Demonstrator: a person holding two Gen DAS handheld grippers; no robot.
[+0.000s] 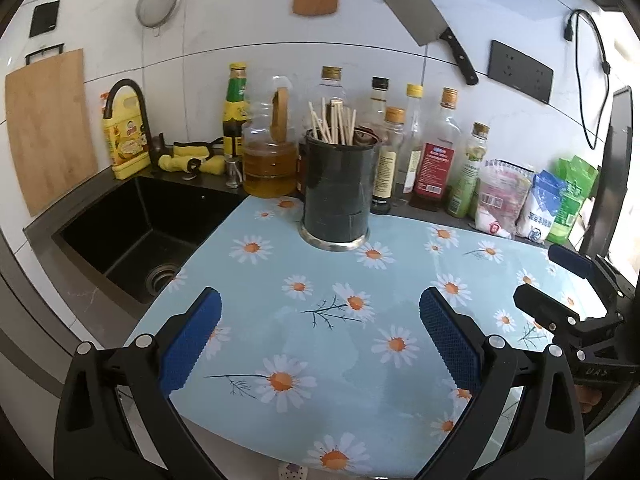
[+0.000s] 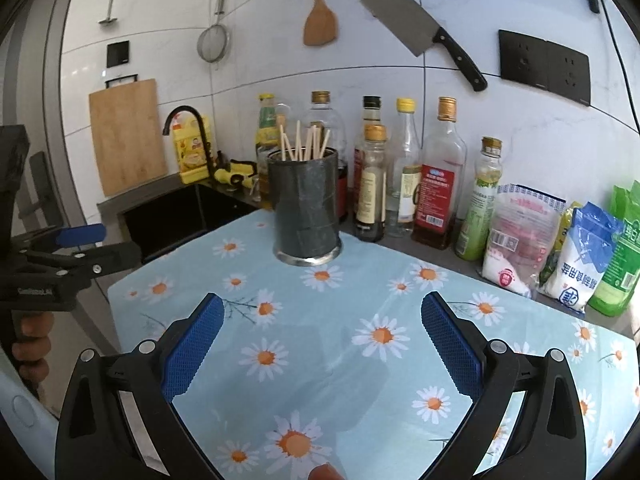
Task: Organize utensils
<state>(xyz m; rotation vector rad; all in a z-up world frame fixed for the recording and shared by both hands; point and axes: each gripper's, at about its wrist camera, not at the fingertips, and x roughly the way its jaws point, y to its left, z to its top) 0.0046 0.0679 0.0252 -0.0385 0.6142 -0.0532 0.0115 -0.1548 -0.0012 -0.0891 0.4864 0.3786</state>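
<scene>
The task looks finished or nearly so: the chopsticks (image 1: 333, 122) all stand bundled in the dark utensil holder (image 1: 336, 192), and no loose utensil lies on the daisy-print mat (image 1: 360, 344), though the fisheye edges may hide something. The holder is a dark cylinder with a metal base rim, upright at the mat's far edge just before the row of bottles (image 1: 416, 144). The left gripper (image 1: 320, 340) and right gripper (image 2: 322, 344) both hover spread apart and empty.
</scene>
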